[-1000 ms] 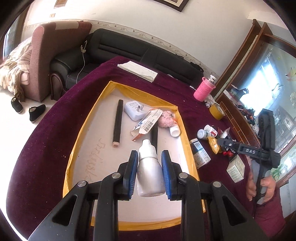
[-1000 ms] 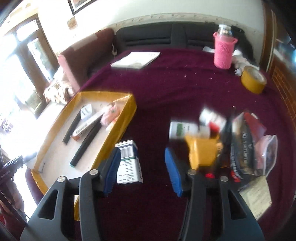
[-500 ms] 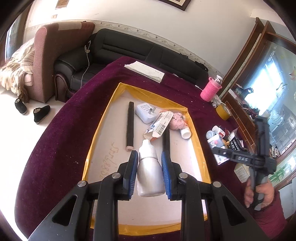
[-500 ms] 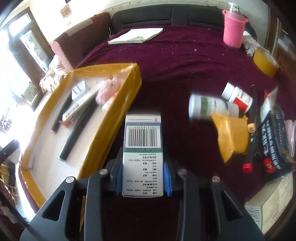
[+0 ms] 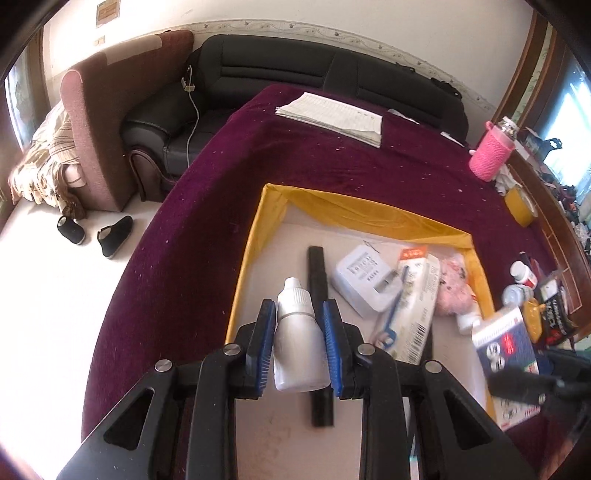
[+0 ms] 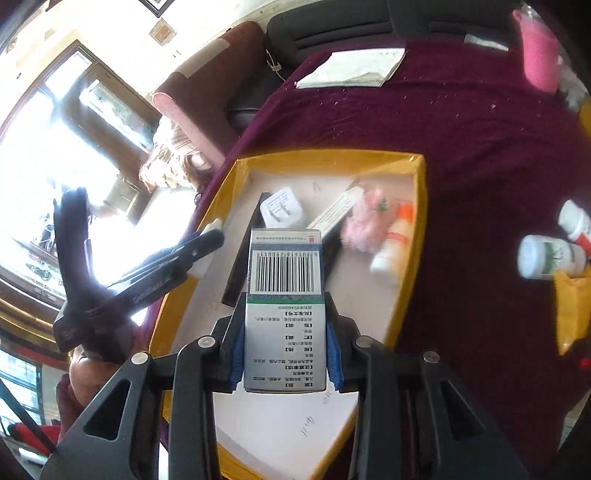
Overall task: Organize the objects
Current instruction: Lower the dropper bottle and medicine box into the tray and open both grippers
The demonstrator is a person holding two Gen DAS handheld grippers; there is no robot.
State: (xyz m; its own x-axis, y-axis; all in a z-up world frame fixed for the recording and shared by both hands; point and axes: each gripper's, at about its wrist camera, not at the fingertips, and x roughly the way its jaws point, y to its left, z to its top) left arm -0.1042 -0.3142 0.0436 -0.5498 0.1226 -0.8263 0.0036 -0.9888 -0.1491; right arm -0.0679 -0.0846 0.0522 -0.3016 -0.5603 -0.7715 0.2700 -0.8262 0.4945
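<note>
Left tongs [image 5: 299, 347] gripping dropper bottle [image 5: 298, 343], right tongs [image 6: 285, 354] clamping barcoded box [image 6: 285, 310]

both fisheye cameras are sitting close behind their own gripper fingers, looking steeply down at the yellow-rimmed tray [image 5: 376, 218] [image 6: 328, 158] on the maroon tablecloth [image 5: 207, 236] [image 6: 480, 140]; each is sharing the tray, cloth and far black sofa [image 5: 280, 70] [image 6: 332, 22].
</note>
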